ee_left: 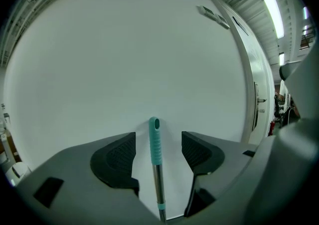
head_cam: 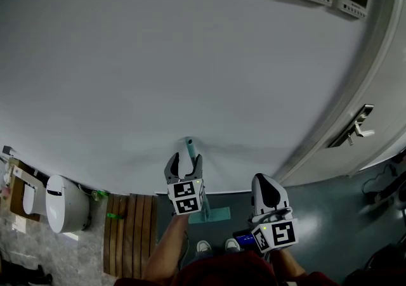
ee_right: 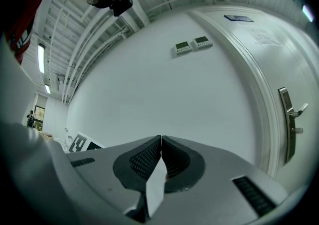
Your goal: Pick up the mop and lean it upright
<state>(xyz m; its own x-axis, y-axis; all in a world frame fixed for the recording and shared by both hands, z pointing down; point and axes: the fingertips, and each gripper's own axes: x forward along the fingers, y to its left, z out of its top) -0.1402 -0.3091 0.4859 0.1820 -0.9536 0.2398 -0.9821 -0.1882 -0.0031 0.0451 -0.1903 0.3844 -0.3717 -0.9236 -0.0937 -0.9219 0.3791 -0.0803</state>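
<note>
Teal-gripped steel mop point(ee_left: 155, 141) leans on the white wall point(head_cam: 158, 56) between the left hand-held gripper's point(head_cam: 184, 165) wide-apart jaws, untouched. The right hand-held gripper point(ee_right: 161, 141) is closed and empty. A white toilet point(head_cam: 63, 212) stands left; the mop head is half hidden.

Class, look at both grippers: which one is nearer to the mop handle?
Left. The left gripper has its open jaws on either side of the mop handle, not touching it; the right gripper, shut and empty, is off to its right.
</note>
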